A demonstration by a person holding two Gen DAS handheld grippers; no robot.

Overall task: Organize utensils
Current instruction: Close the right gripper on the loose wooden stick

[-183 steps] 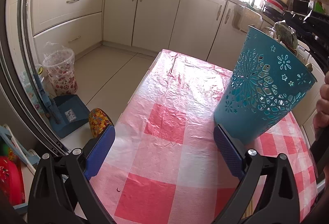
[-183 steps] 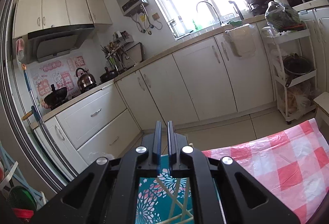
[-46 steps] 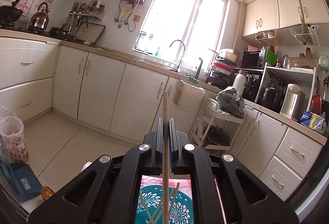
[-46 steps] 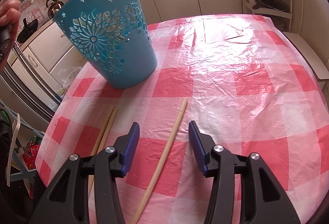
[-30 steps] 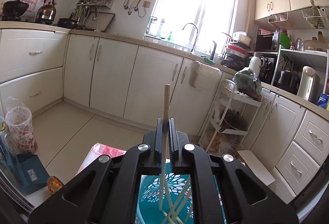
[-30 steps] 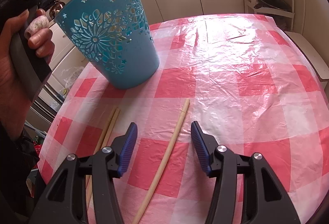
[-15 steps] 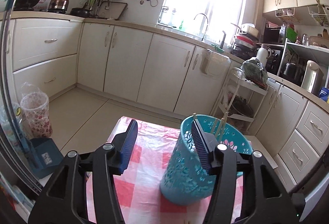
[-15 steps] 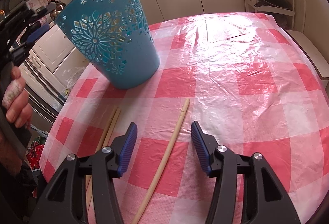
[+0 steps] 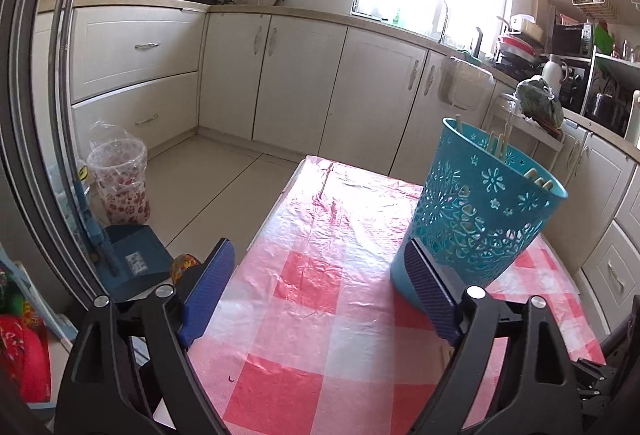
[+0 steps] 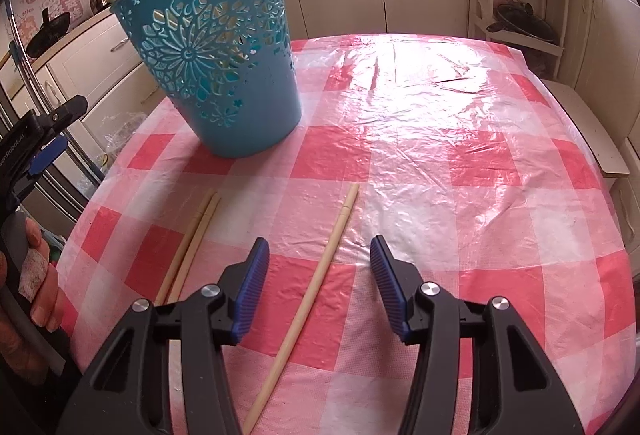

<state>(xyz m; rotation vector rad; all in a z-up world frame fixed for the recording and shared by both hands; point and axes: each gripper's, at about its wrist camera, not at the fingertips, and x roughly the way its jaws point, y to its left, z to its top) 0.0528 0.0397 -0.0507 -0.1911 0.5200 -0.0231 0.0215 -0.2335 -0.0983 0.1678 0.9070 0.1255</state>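
Note:
A teal cut-out basket (image 9: 476, 219) (image 10: 216, 59) stands on the pink checked tablecloth, with several chopstick (image 9: 498, 143) ends poking above its rim. My left gripper (image 9: 320, 289) hangs low beside the basket, its jaws opening wide with nothing between them. One loose chopstick (image 10: 320, 275) lies on the cloth between the blue pads of my right gripper (image 10: 316, 287), which stands open just above it without touching. A pair of chopsticks (image 10: 192, 243) lies side by side to its left. A hand (image 10: 24, 299) holds the left gripper's handle at the far left.
The table (image 10: 460, 139) stretches bare behind and right of the chopsticks. Kitchen cabinets (image 9: 300, 75) ring the room. A lined waste bin (image 9: 120, 175) and a blue dustpan (image 9: 128, 263) stand on the floor left of the table. A white shelf trolley (image 10: 520, 7) is behind.
My left gripper let go of its chopstick over the basket, opened wide, and dropped down beside the basket. My right gripper stayed still over the loose chopstick.

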